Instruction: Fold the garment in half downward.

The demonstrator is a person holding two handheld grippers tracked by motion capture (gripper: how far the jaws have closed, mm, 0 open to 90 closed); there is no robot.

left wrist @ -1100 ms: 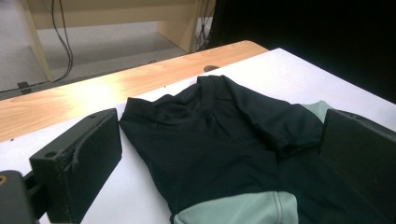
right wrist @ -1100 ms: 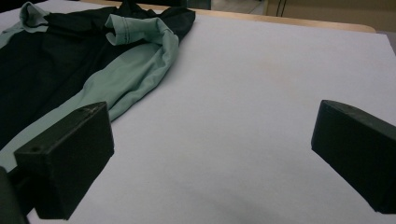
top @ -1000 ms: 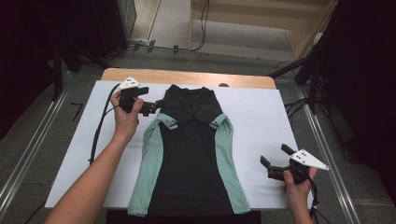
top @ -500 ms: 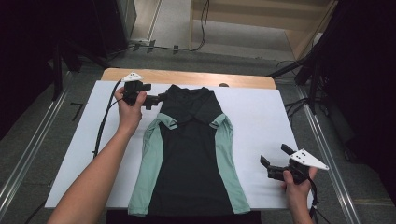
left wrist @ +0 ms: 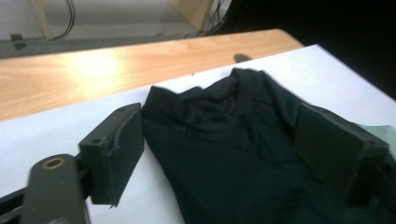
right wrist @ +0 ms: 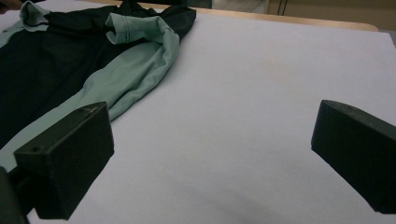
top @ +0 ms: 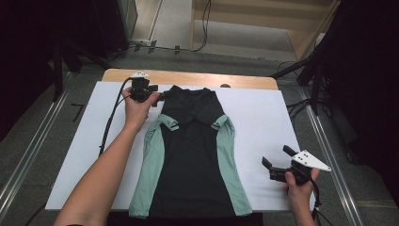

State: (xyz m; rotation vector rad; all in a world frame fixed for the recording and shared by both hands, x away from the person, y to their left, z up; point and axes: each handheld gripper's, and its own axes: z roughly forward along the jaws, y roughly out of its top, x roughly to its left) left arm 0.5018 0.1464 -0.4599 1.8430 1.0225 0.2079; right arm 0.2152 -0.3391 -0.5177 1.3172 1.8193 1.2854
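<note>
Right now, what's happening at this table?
A person is working on a black and mint-green shirt laid flat on the white-covered table. The left gripper is at the shirt's far left shoulder; its jaws have just been closing, with the black fabric between them but not yet pinched. The right gripper is open over bare table, off to the shirt's right.

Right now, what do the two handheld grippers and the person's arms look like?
Both grippers, left gripper and right gripper, are black with blocky rectangular fingers, each topped by a grey three-cornered plate. A black cable trails from the left one. Forearms are bare, sleeveless.
</note>
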